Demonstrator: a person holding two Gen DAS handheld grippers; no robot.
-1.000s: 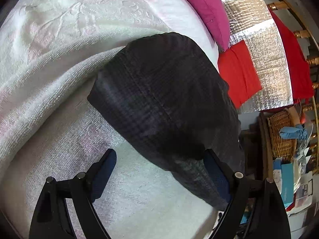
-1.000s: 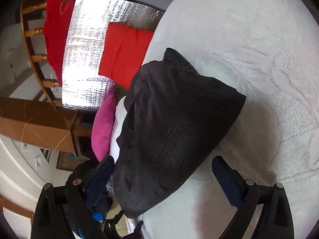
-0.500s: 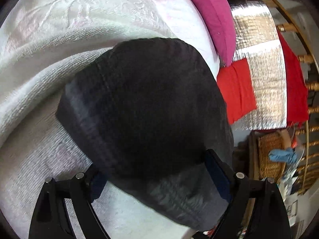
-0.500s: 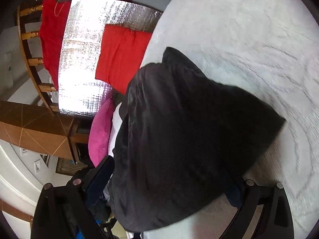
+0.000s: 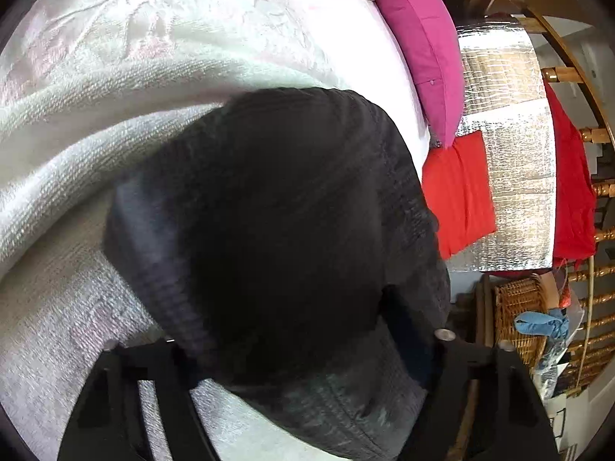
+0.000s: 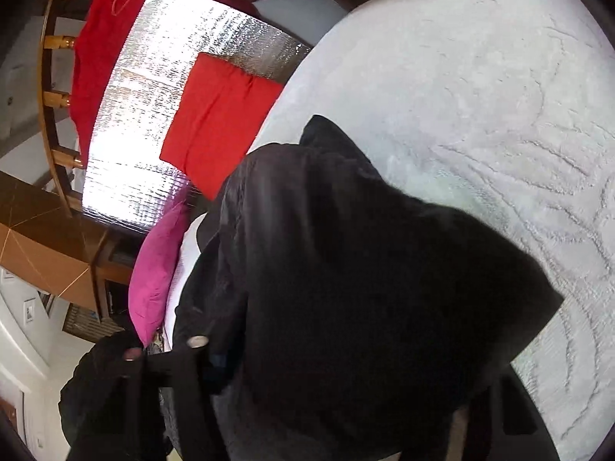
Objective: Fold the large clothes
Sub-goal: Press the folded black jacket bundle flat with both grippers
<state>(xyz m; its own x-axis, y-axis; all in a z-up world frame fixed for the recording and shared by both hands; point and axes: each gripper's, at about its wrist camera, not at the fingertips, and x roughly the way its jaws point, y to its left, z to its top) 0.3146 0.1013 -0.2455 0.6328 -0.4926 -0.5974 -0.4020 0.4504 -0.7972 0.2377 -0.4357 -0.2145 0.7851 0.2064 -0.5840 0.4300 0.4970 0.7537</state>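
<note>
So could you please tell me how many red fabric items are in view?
2: a folded red cloth lying on the silver sheet beside the bed, and a red garment draped over the wooden rail beyond it. The black garment may hide others.

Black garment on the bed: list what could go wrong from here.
1. Both tools are closing on the folded black garment, the left tool and right tool mostly buried in cloth; they may pinch only the top layers, so the fold could fall open.
2. A finger may also catch the white bedspread underneath.
3. One end lies at the bed edge above the silver mat; a slip could drop it there.
</note>
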